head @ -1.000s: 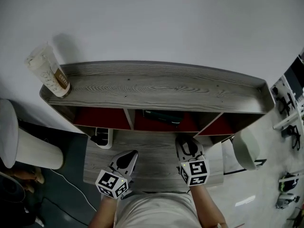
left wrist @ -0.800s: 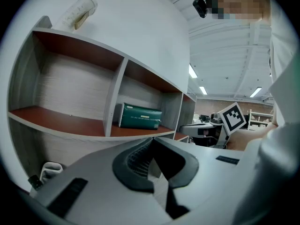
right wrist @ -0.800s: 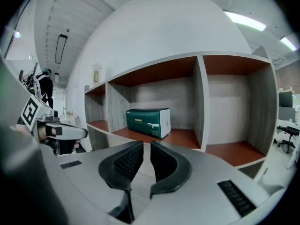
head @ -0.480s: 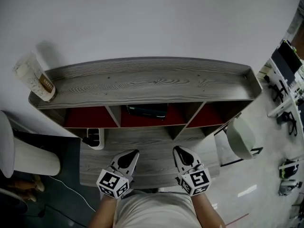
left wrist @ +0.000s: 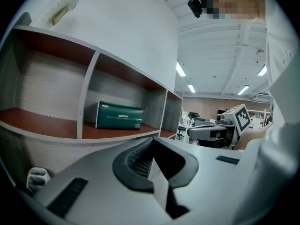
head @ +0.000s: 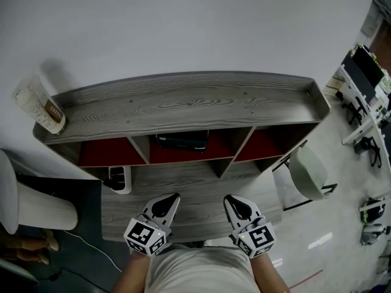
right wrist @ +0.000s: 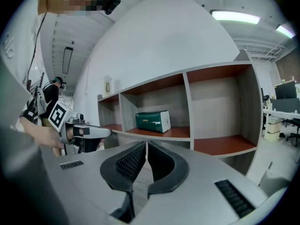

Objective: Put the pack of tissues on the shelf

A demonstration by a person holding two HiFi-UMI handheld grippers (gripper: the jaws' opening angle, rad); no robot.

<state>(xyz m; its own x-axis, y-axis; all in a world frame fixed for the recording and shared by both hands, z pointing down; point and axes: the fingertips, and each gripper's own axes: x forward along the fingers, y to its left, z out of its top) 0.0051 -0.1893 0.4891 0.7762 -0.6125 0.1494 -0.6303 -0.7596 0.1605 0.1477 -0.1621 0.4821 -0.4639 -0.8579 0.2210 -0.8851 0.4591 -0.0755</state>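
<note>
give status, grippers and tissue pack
Both shut, empty: left gripper, right gripper, low before the shelf. In its middle compartment: pack of tissues. Nothing in the way; cup on the shelf top, far left.

The light is bright and even; long ceiling lamps (left wrist: 181,69) glow above and right of the shelf (head: 183,105) in the left gripper view; another lamp (right wrist: 234,17) above the shelf burns out to white in the right gripper view; on the wall (head: 183,23) behind the shelf's left end, a cup (head: 40,105) casts a soft grey shadow; the compartments under the shelf's top lie in shade; pale glare streaks the floor (head: 317,243) right of the shelf; all views bend the shelf's straight boards into curves; both gripper views fade to black corners.
</note>
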